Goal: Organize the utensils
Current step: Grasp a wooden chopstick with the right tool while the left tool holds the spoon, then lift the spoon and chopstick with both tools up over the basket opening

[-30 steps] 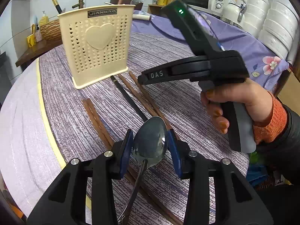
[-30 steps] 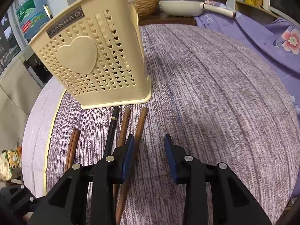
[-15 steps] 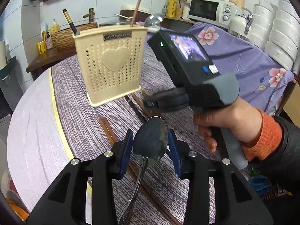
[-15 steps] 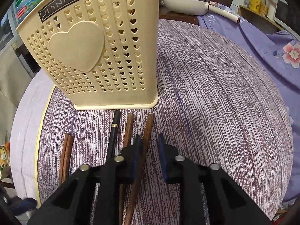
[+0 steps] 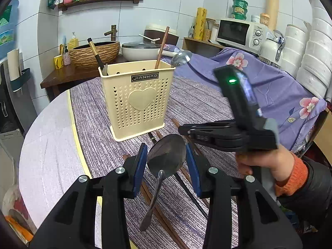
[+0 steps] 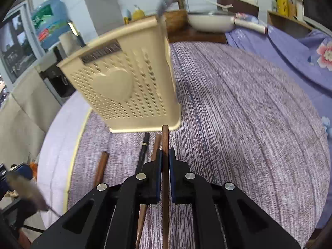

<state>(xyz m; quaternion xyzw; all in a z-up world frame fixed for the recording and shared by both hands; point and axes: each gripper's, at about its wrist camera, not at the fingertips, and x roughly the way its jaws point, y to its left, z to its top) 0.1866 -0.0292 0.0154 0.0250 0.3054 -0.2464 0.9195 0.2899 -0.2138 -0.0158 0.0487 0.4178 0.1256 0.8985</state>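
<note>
A cream perforated utensil holder (image 5: 138, 100) (image 6: 126, 89) stands on the striped purple mat, with a chopstick, a black-handled utensil and a spoon in it. My left gripper (image 5: 166, 157) is shut on a metal spoon (image 5: 166, 155), bowl up, raised above the mat in front of the holder. My right gripper (image 6: 165, 159) is shut on a brown wooden chopstick (image 6: 165, 141), lifted just in front of the holder's base; it also shows in the left wrist view (image 5: 228, 133). More brown chopsticks (image 6: 101, 167) and a black chopstick (image 6: 144, 147) lie on the mat.
The round table has a pale rim with a yellow band (image 5: 75, 124). A purple flowered cloth (image 5: 269, 87) covers the right side. Behind stand a white pan (image 5: 141, 50), a wicker basin (image 5: 95, 53), a microwave (image 5: 240, 32) and stacked white bowls (image 5: 313, 62).
My right gripper closed on a brown chopstick and lifted it off the mat. My left gripper rose and pulled back with the spoon still in it.
</note>
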